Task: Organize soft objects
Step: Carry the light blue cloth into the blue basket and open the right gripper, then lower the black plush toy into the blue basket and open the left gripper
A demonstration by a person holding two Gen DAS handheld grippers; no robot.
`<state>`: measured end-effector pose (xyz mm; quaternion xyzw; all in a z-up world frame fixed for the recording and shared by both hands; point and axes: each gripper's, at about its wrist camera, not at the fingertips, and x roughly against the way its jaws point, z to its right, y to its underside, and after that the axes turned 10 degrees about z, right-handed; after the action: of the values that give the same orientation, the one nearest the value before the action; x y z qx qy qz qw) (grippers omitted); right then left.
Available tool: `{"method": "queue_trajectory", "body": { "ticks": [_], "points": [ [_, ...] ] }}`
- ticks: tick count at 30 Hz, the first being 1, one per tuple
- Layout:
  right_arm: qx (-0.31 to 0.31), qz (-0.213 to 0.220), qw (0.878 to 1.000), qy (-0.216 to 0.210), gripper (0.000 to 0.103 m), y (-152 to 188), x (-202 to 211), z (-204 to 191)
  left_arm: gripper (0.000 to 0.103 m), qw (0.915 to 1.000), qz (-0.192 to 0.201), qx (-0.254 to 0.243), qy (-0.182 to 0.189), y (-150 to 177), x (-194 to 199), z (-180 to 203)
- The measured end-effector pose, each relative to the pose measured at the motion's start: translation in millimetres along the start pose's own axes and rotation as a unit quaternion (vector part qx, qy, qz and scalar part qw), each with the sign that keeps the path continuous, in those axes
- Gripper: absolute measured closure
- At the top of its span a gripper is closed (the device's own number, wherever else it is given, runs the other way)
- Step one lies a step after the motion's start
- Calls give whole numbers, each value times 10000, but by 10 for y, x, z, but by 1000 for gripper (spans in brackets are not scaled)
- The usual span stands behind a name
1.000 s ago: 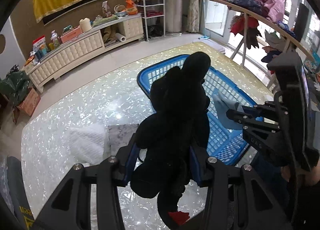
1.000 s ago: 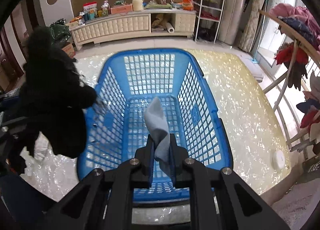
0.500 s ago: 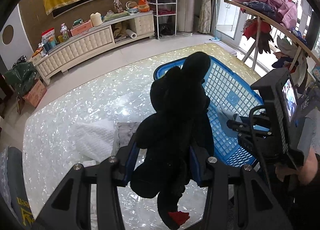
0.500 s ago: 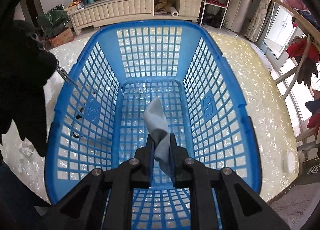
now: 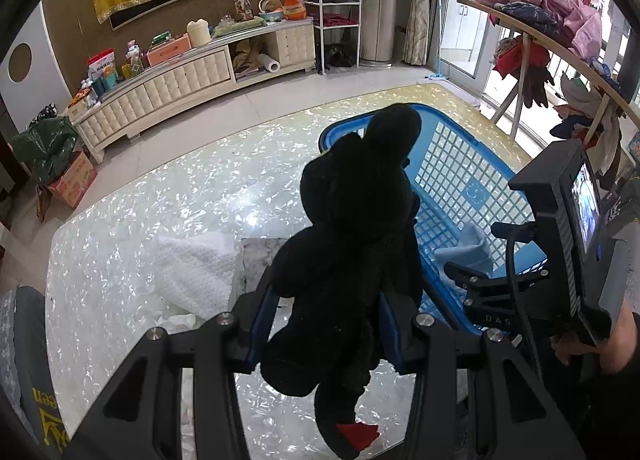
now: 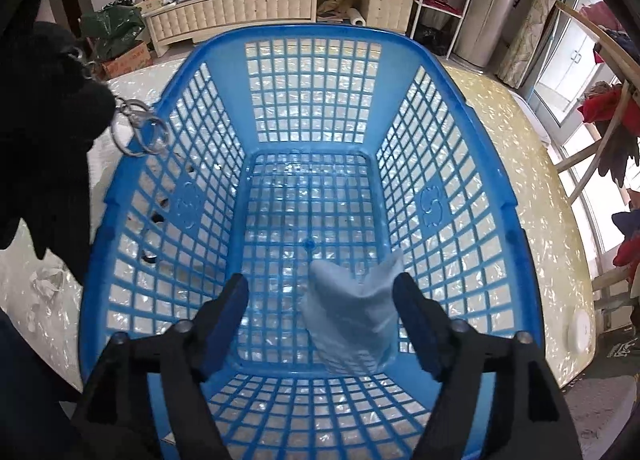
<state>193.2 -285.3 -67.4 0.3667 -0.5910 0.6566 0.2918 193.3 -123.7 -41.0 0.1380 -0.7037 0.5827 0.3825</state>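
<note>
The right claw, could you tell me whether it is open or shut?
Open: the right claw has its fingers spread, and the blue cloth sits loose in the basket.

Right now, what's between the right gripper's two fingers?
The light blue cloth, loose beside the right-hand finger, inside the blue basket. The right gripper is open. Right wrist view shows it.

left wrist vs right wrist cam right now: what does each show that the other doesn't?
Left wrist only: the left gripper shut on the black plush toy's body, plus a white towel and a grey cloth on the table beside the basket.

Right wrist only: the right gripper with jaws wide apart, the basket's bare mesh floor, and the metal key rings on the toy.

Both: the blue basket, the light blue cloth inside it, the plush toy, and the shiny table.
</note>
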Motion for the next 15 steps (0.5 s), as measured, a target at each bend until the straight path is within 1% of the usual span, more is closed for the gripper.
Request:
{"method": "queue_trajectory", "body": {
  "ticks": [4,5,6,7,9,15],
  "points": [
    [-61,195,9998,-55,22,-22,121,-37,60,10000,51,-39,0,-19,36,14],
    [-75,223,9997,-20,14,-29,155,-26,60,10000,54,-53,-6,-19,37,10],
    [-108,285,9995,39,0,-37,203,-4,60,10000,57,-76,-24,-33,39,21],
    [-144,369,9992,63,0,-40,256,20,60,9999,70,-97,-29,-42,38,30],
    [-229,570,9981,-22,0,-45,376,58,60,9999,97,-129,-15,-62,35,47],
    [-373,936,9949,-52,0,-50,650,184,60,9993,218,-277,99,-128,55,200]
  ]
}}
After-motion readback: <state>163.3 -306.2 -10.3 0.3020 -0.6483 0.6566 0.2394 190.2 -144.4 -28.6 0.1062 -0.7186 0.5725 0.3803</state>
